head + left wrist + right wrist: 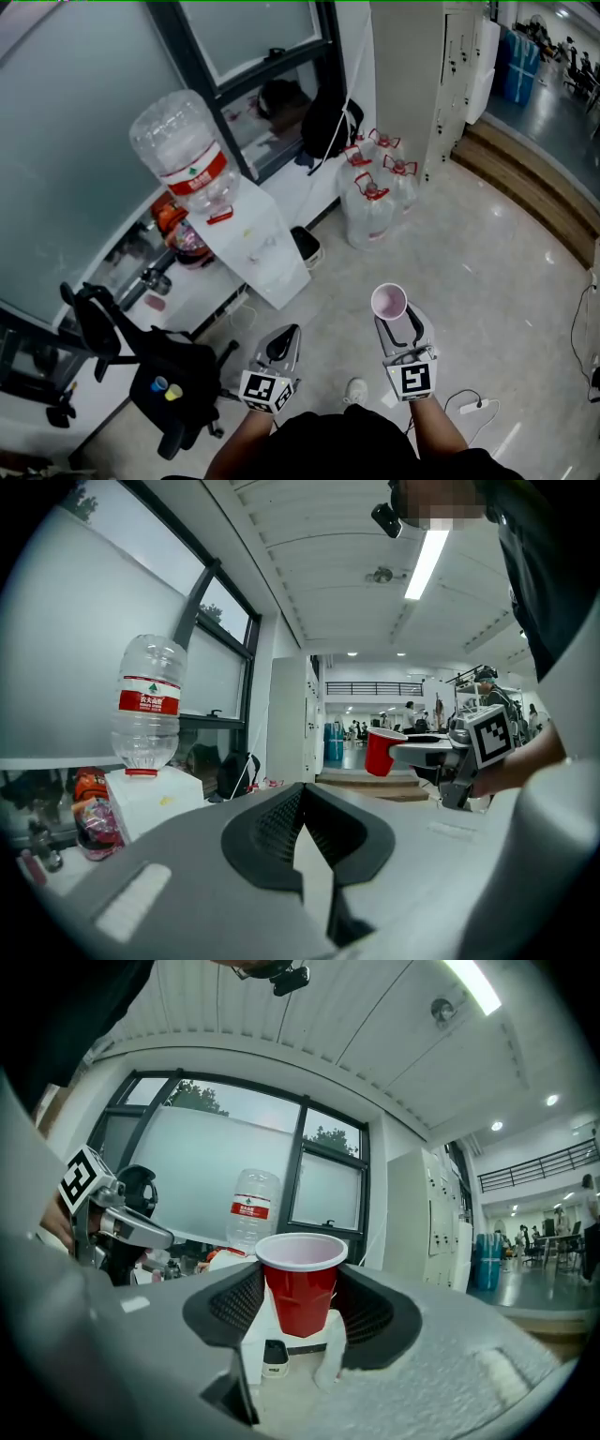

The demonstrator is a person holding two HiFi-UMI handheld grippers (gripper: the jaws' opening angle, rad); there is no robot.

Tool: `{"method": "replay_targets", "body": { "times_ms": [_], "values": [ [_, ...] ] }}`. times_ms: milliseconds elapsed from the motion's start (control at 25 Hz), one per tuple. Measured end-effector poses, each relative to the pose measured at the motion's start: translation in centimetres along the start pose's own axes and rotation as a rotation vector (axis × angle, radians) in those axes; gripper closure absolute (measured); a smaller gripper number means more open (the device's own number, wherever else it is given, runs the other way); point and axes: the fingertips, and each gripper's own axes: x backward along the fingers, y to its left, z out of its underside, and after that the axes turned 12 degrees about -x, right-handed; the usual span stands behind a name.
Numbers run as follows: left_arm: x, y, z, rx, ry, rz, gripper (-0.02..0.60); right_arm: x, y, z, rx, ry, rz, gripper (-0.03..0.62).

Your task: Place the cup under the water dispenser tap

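Note:
A red cup (389, 302) with a white inside stands upright between the jaws of my right gripper (394, 323), which is shut on it. In the right gripper view the cup (302, 1283) fills the gap of that gripper (302, 1299), and the dispenser's bottle (251, 1208) shows behind it. The white water dispenser (253, 248), topped by a clear bottle (187, 150), stands by the window wall, ahead and to the left of both grippers. My left gripper (284, 335) hangs beside the right one, shut and empty. In the left gripper view, that gripper (302, 797) points past the dispenser (150, 799), with the cup (380, 752) at right.
Several full water jugs (375, 197) stand on the floor right of the dispenser, with a black bag (328, 122) above them. A small bin (307, 246) sits at the dispenser's foot. A black office chair (159, 375) is at lower left. A power strip (473, 406) lies on the floor.

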Motion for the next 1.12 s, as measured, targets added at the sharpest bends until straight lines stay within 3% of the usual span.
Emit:
{"method": "replay_targets", "body": {
  "times_ms": [240, 600, 1120],
  "values": [
    [0.3, 1.9, 0.6, 0.028, 0.014, -0.076, 0.565, -2.7, 0.1, 0.0, -0.004, 0.006, -0.043, 0.353],
    [0.5, 7.5, 2.9, 0.083, 0.026, -0.158, 0.565, -9.8, 3.9, 0.1, 0.013, 0.015, -0.139, 0.353],
    [1.3, 23.6, 5.3, 0.076, 0.04, -0.292, 0.565, -23.8, 10.9, -0.3, 0.063, 0.003, -0.219, 0.353]
  ]
}}
